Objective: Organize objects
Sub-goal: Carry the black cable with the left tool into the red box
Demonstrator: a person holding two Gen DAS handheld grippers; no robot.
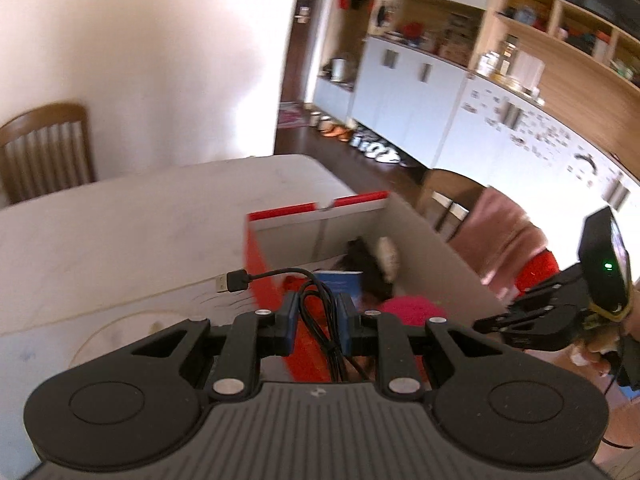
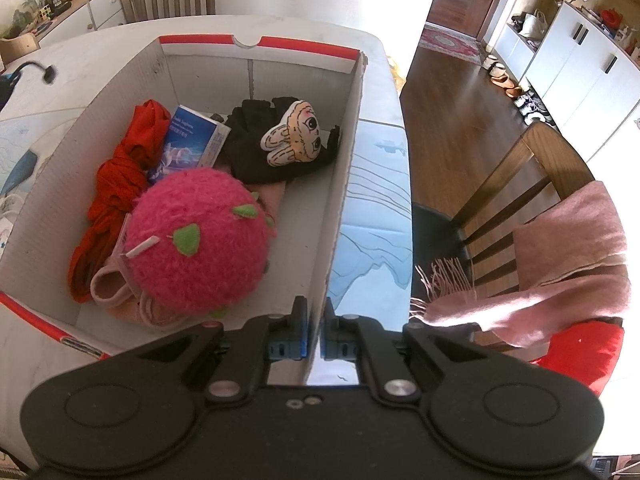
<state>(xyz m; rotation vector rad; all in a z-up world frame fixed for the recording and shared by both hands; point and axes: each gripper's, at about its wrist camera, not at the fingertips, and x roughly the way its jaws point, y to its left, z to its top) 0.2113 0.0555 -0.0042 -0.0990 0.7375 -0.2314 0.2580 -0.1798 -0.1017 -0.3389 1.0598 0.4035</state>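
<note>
- Left gripper (image 1: 316,322): jaws narrow, pinched on a bundled black USB cable (image 1: 320,320). The plug end (image 1: 232,281) sticks out left, above the table (image 1: 120,220). Held over the near left corner of the box.
- Box (image 2: 340,184): red outside, white inside, open top, on the table near its right edge.
- Box contents, left to right, in the right wrist view: red cloth (image 2: 116,184) along the left wall; small blue packet (image 2: 188,140) beside it, toward the far wall; fuzzy pink ball with green leaves (image 2: 200,240) in the middle, resting on a pale pink fabric item (image 2: 112,284); black glove with a cartoon face patch (image 2: 280,140) toward the far right corner.
- Right gripper (image 2: 314,332): jaws nearly together, clamped on the box's right wall at its near end, one pad on each side.
- Right of the table: wooden chair (image 2: 520,184) with a pink fringed scarf (image 2: 560,264) draped over its back; something red (image 2: 580,352) below the scarf.
</note>
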